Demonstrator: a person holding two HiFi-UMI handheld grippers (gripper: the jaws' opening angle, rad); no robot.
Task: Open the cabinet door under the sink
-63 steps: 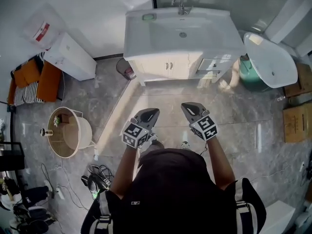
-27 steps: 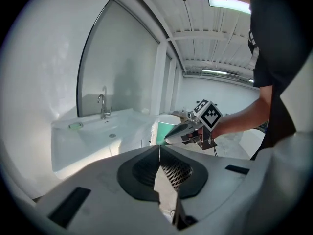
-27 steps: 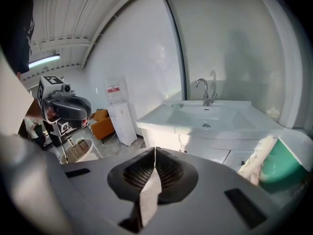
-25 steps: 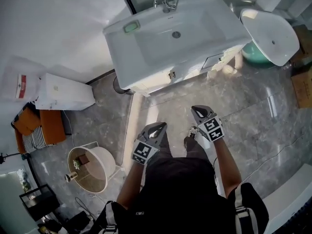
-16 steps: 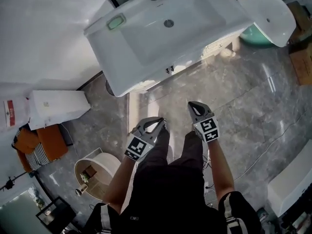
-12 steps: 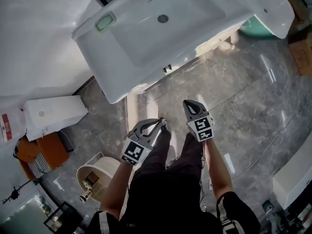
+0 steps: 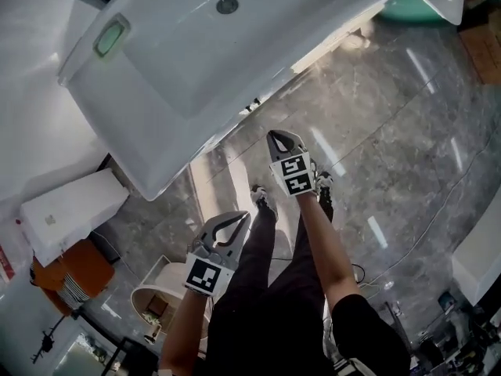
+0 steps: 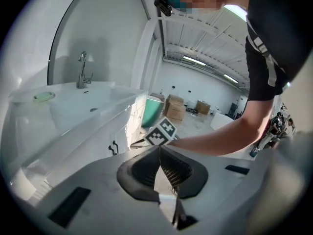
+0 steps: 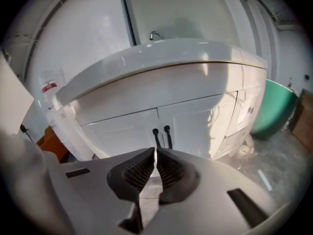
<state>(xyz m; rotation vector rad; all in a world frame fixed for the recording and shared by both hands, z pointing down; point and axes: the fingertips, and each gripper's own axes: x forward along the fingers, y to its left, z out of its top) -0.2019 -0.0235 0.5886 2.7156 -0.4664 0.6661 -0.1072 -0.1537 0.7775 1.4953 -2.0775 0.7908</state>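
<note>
The white sink [image 7: 180, 143] sits on a white cabinet with two doors [image 9: 195, 126]. A pair of black handles [image 9: 161, 136] stands upright at the seam between the doors. In the head view these handles [image 7: 252, 104] peek out just under the basin's front rim. My right gripper [image 7: 275, 135] reaches forward toward them, still apart from the doors, jaws shut on nothing [image 9: 155, 151]. My left gripper [image 7: 244, 216] hangs further back beside the person's leg, also shut and empty [image 8: 159, 150]. The left gripper view shows the handles [image 8: 113, 148] from the side.
A green tub [image 9: 279, 110] stands on the floor right of the cabinet, beside its drawer section [image 9: 250, 110]. A white box [image 7: 70, 210], an orange cushion [image 7: 66, 276] and a round basket [image 7: 160, 304] lie to the left. Cardboard boxes [image 8: 175, 106] stand farther off.
The person has stepped closer to the sink, which now fills the top of the head view. The right gripper has pushed ahead toward the cabinet; the left has dropped back. Both stay shut.
</note>
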